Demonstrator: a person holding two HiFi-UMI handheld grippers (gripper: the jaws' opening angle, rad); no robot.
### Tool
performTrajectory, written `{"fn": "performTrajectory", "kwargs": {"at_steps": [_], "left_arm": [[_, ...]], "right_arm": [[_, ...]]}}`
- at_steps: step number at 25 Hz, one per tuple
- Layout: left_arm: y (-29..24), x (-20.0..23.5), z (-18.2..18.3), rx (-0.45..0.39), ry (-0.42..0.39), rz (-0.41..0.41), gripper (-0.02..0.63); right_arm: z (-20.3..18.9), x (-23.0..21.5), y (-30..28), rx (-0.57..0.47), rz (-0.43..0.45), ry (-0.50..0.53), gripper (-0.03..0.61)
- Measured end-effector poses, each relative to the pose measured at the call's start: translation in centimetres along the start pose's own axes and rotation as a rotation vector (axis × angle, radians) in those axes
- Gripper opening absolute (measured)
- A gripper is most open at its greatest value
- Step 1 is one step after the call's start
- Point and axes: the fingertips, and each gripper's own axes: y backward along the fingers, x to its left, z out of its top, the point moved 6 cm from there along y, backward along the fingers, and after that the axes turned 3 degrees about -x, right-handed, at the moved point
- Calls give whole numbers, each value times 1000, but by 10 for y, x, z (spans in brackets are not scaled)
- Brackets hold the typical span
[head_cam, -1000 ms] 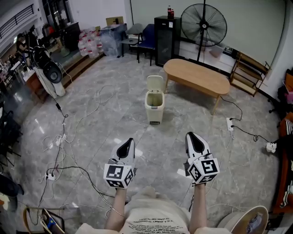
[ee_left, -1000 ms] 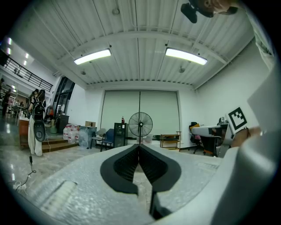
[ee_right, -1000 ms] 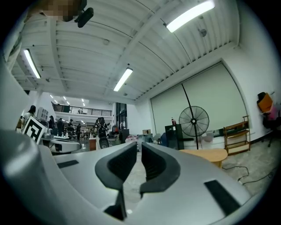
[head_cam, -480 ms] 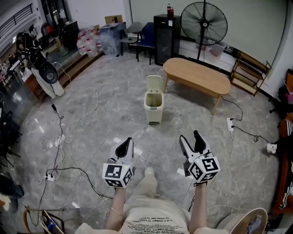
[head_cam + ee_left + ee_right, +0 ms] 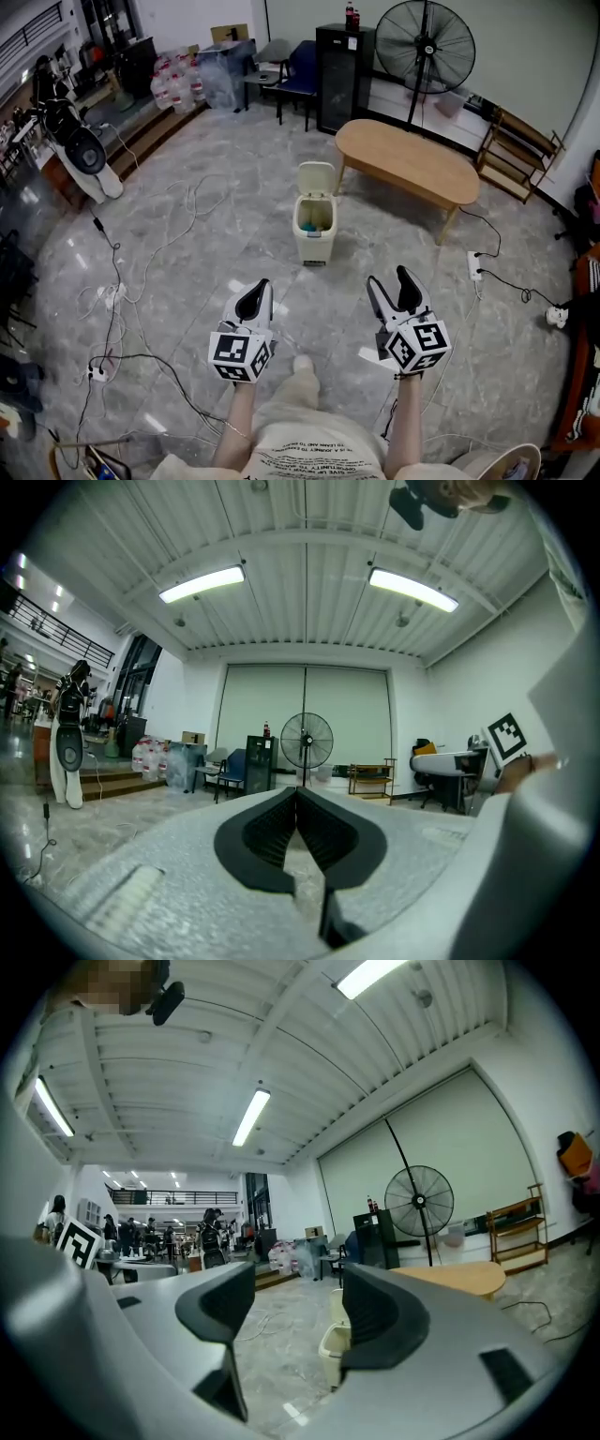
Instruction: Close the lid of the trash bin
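A cream pedal trash bin stands on the marble floor ahead of me, its lid raised upright at the back. In the right gripper view the bin shows small and far between the jaws. Both grippers point level towards it, well short of it. My left gripper is shut, its black pads meeting with nothing between them. The jaws of my right gripper are opening and stand wide apart, empty.
An oval wooden table sits just right of and behind the bin. A standing fan, a black cabinet and a low shelf line the back. Cables trail over the floor at left; a power strip lies at right.
The right gripper's jaws went from shut to wide apart. Both grippers and the person moved forward, so the bin lies closer and its inside now shows.
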Motion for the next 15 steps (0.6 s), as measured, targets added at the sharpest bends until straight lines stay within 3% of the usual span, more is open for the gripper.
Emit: {"fn": "performTrajectory", "kwargs": {"at_steps": [15], "left_arm": [[-129,73,-1,19,19,-51,23]], "right_arm": [[0,-36,-130,-41,0,0,278]]}}
